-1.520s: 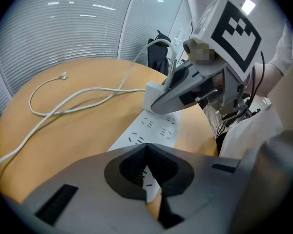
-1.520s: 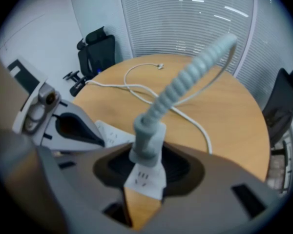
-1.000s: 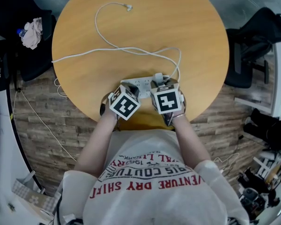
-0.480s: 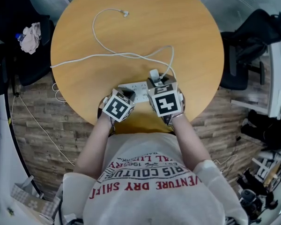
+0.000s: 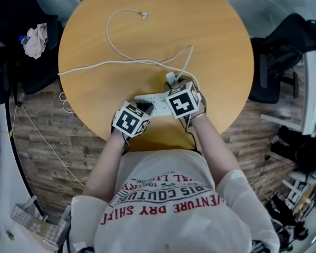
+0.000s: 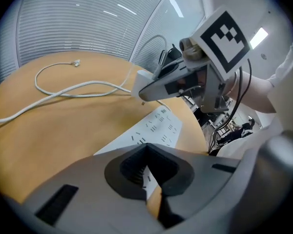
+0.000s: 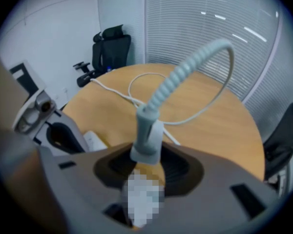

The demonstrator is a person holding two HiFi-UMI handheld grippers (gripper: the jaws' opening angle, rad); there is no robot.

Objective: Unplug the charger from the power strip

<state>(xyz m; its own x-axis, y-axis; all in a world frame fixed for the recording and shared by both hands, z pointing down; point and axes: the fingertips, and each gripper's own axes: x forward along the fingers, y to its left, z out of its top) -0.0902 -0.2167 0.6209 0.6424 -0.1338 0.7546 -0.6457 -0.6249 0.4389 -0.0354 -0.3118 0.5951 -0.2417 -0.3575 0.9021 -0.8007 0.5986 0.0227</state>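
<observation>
the person's white shirt (image 5: 174,204) bears red print reading "venture dry shirt", above it partly "couture".

Soft, even light is falling from above on the round wooden table (image 5: 210,41) in the head view, and the wood is looking bright and warm. Hardly any shadows are showing on it. The floor (image 5: 47,141) around it is looking dimmer. The wide lens is bending everything near the edges.

Both gripper views are showing round pictures with dark corners. In the left gripper view, lights are shining as small white streaks on the window blinds (image 6: 78,28), and the marker cube (image 6: 224,33) is glowing very white. The grey parts close to the camera are looking fuzzy. The right gripper view is looking paler and softer all over, and the charger (image 7: 146,145) and its cable (image 7: 185,72) are looking blurry.
</observation>
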